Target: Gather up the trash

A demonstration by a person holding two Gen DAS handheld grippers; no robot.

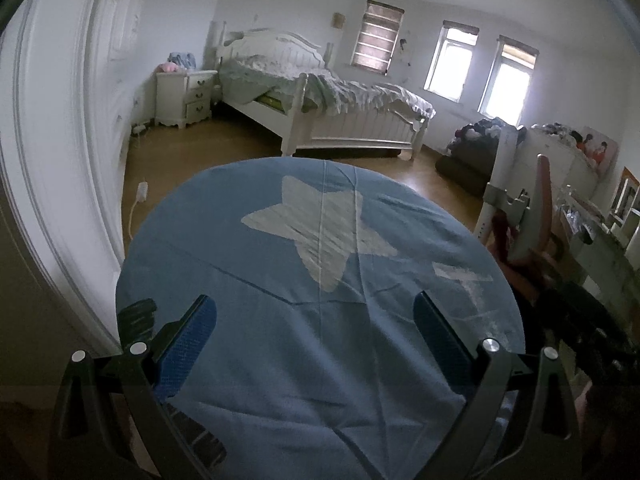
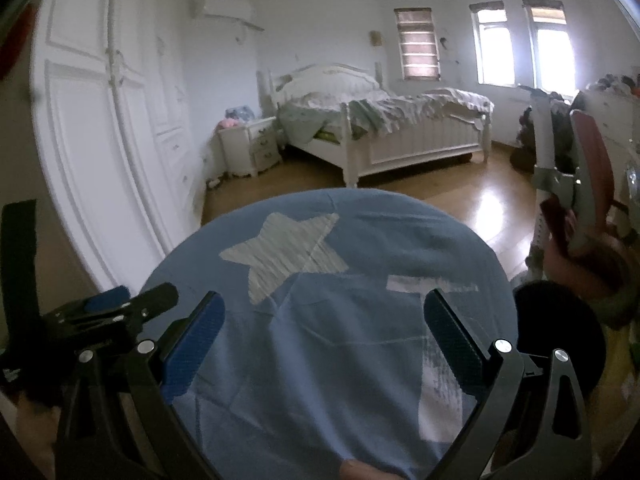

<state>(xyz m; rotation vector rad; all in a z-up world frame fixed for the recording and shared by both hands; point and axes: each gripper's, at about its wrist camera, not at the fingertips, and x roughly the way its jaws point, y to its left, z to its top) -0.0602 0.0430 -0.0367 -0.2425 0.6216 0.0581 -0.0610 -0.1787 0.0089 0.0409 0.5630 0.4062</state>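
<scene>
Blue star cloth (image 1: 320, 280) fills view — bed (image 1: 332, 112) beyond

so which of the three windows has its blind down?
The leftmost window, nearest the bed's headboard: a striped blind covers it fully. The other two show bright glass, blinds pulled up.

Blue star-printed cloth (image 1: 320, 320) covers a round surface, nothing on it.
</scene>
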